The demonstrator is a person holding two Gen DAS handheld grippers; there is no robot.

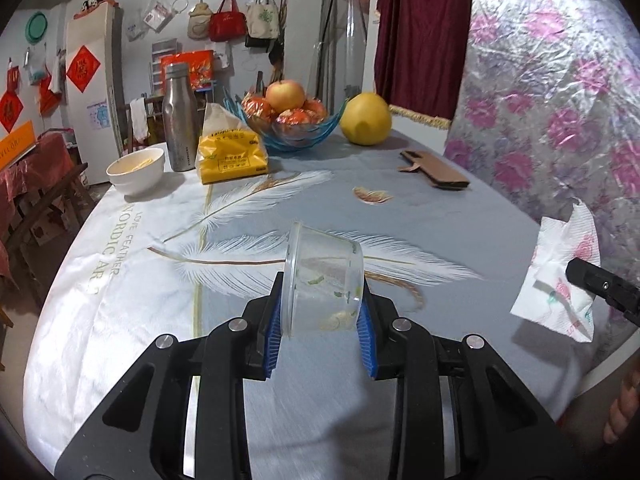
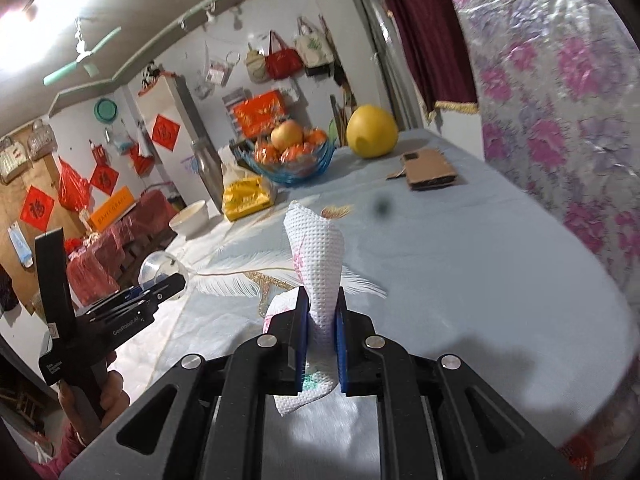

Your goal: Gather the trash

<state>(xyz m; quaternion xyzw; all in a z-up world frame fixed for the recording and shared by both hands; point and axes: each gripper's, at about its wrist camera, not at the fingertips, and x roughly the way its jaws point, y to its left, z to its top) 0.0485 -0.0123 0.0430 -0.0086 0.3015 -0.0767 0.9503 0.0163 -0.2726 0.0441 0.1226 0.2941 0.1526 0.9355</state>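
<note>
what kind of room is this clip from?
Likely a lived-in home dining room: a cloth-covered table with a fruit bowl, a fridge behind it, and bags hung on the wall.

Clear plastic cup (image 1: 324,280) between left gripper (image 1: 320,334) fingers (image 1: 272,340)

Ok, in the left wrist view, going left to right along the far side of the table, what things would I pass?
White bowl → steel bottle → yellow packet → blue glass fruit bowl → yellow pomelo → flat cardboard piece.
</note>
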